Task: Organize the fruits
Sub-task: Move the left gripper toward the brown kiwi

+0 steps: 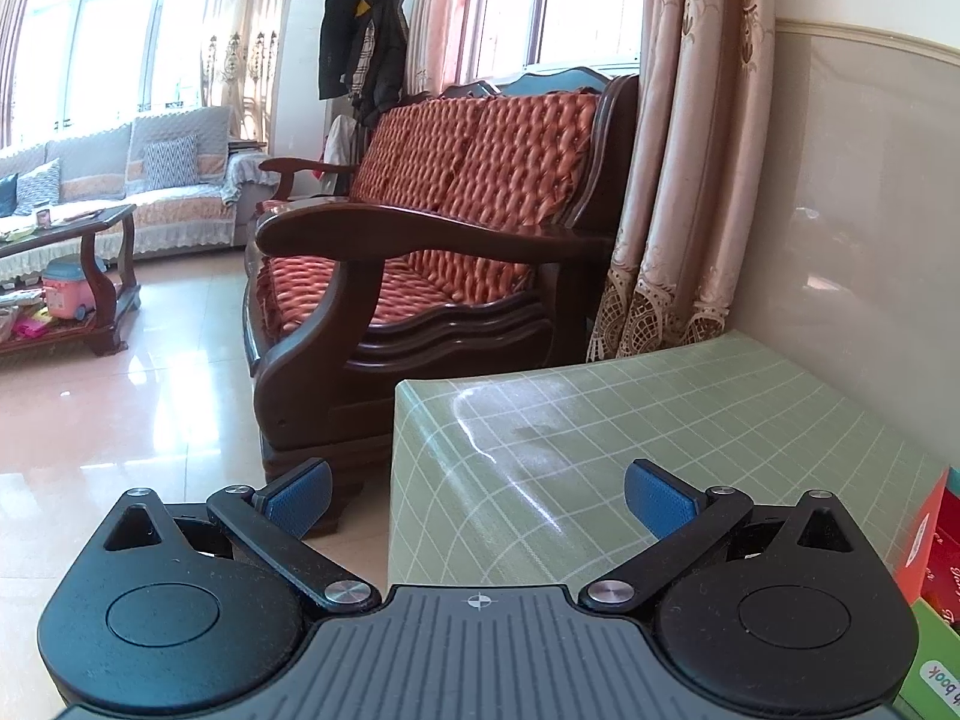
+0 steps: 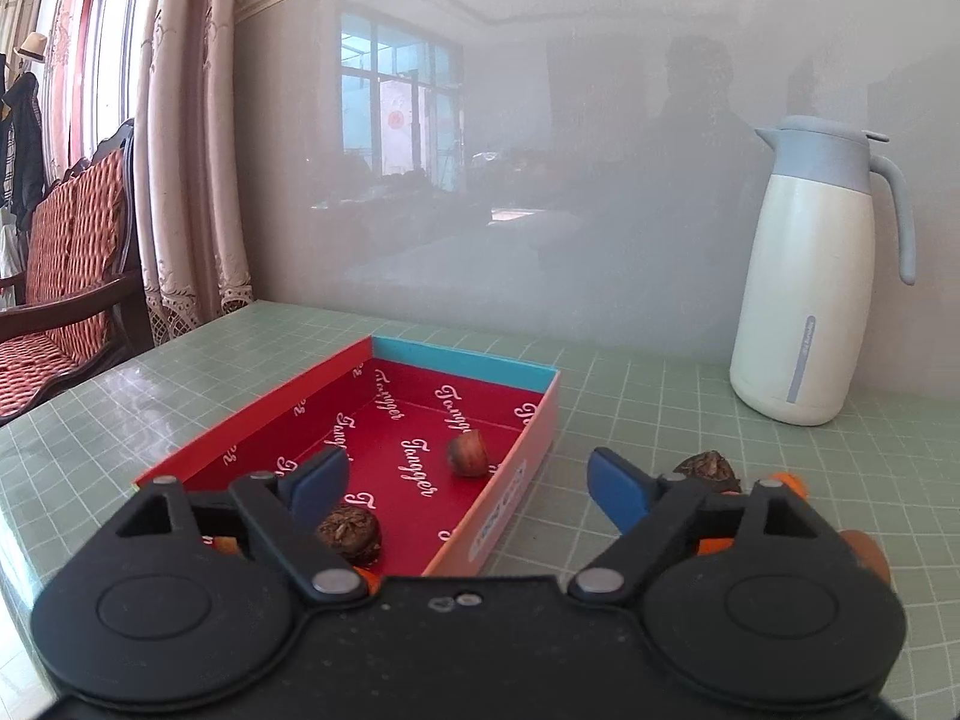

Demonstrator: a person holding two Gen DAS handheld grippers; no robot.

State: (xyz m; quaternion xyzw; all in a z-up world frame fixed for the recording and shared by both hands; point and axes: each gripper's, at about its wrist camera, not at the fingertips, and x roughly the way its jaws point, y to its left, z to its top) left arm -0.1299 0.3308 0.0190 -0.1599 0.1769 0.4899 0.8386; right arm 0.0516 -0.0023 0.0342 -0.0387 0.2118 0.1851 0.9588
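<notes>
In the right wrist view a shallow red box (image 2: pixel 528 420) lies on the green grid table (image 2: pixel 660 420). Inside it sit a brown nut-like fruit (image 2: pixel 466 452) and a dark wrinkled fruit (image 2: pixel 350 535); an orange piece (image 2: pixel 225 545) peeks out behind my left finger. Outside the box, to its right, lie another dark wrinkled fruit (image 2: pixel 708 471) and orange fruits (image 2: pixel 864 555), partly hidden by my right finger. My right gripper (image 2: pixel 468 483) is open and empty, above the box's near right edge. My left gripper (image 1: pixel 477 495) is open and empty over the table's left corner, no fruit in its view.
A white and blue thermos jug (image 2: pixel 810 276) stands at the back right against the glossy wall. A wooden sofa with red cushions (image 1: pixel 432 228) stands just left of the table. A corner of the red box (image 1: pixel 927 534) and a green book (image 1: pixel 936 666) show at the left wrist view's right edge.
</notes>
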